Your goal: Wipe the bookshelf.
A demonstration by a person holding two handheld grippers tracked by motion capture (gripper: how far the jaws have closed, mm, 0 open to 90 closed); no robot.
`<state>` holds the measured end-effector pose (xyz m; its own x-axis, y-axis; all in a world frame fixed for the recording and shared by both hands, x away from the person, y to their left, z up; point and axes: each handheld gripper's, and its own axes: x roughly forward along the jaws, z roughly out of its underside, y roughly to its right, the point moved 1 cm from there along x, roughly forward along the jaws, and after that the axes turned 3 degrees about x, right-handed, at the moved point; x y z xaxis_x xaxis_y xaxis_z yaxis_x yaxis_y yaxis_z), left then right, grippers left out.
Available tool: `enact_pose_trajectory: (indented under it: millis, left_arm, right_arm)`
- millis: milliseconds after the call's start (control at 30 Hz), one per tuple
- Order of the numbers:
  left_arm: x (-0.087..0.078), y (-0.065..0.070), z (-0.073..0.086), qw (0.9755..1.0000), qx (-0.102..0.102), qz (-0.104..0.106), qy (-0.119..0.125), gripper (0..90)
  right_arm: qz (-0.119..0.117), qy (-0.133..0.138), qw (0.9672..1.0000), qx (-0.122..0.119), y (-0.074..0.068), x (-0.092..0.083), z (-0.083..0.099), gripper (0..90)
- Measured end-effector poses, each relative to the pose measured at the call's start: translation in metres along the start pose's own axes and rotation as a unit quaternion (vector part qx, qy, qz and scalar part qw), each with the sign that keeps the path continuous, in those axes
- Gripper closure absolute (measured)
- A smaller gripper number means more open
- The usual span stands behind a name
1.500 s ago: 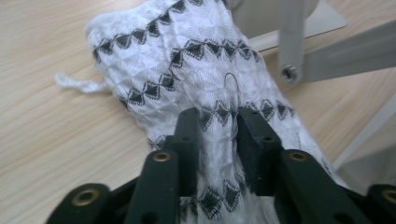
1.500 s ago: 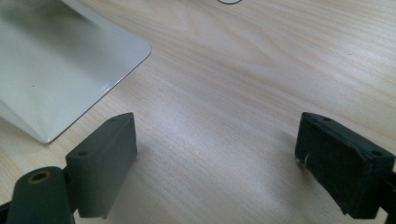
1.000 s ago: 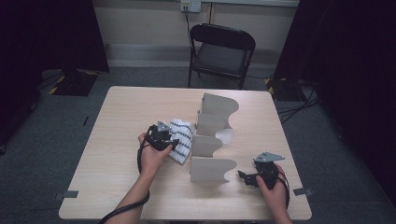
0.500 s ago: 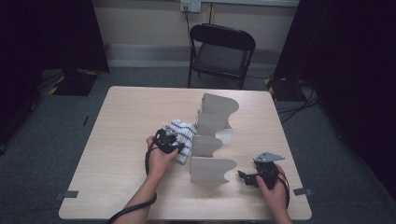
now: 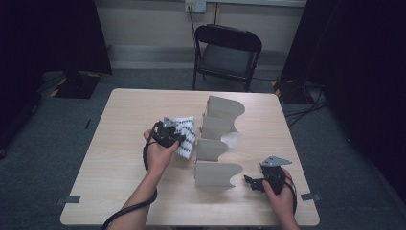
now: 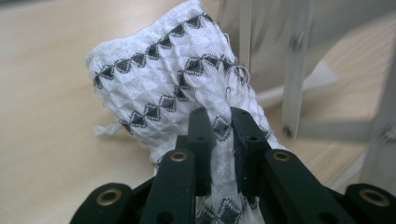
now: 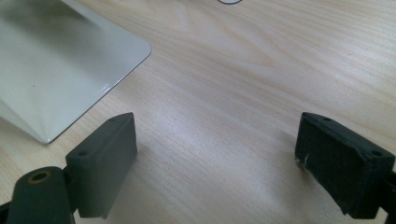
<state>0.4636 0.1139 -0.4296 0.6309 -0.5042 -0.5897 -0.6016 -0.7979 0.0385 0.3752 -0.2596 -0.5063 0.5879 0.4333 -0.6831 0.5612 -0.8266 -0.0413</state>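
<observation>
A rack of four upright white dividers (image 5: 218, 143) runs from the surface's (image 5: 119, 191) centre toward its far edge; a black folding chair (image 5: 227, 55) stands beyond that far edge. The white cloth with black diamond pattern (image 5: 186, 136) sits just left of the rack, near the surface's middle, so the dividers block its right side. The left gripper (image 5: 167, 134) has just been closing its fingers, and they now pinch a bunched fold of the cloth. The left gripper view confirms this grip (image 6: 219, 126) and shows divider edges close behind the fabric, detail the high view lacks. The right gripper (image 5: 253, 183) rests low near the near right corner, pointing at the nearest divider (image 7: 56, 70); its fingers stand wide, nothing between them.
</observation>
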Motion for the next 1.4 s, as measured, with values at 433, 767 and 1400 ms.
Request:
enact_pose_trajectory:
  millis: [433,767,1400]
  left_arm:
    - [-0.006,0.015,-0.059,0.9982,0.045,0.008,0.038,79.2]
    - [0.019,0.015,-0.039,0.9989,0.046,0.011,-0.003,79.3]
    - [0.059,0.025,0.022,0.9970,0.043,0.032,-0.055,79.3]
  right_arm:
    - [0.000,0.000,1.0000,0.000,0.000,0.000,0.000,12.0]
    - [0.000,0.000,1.0000,0.000,0.000,0.000,0.000,12.0]
    - [0.000,0.000,1.0000,0.000,0.000,0.000,0.000,12.0]
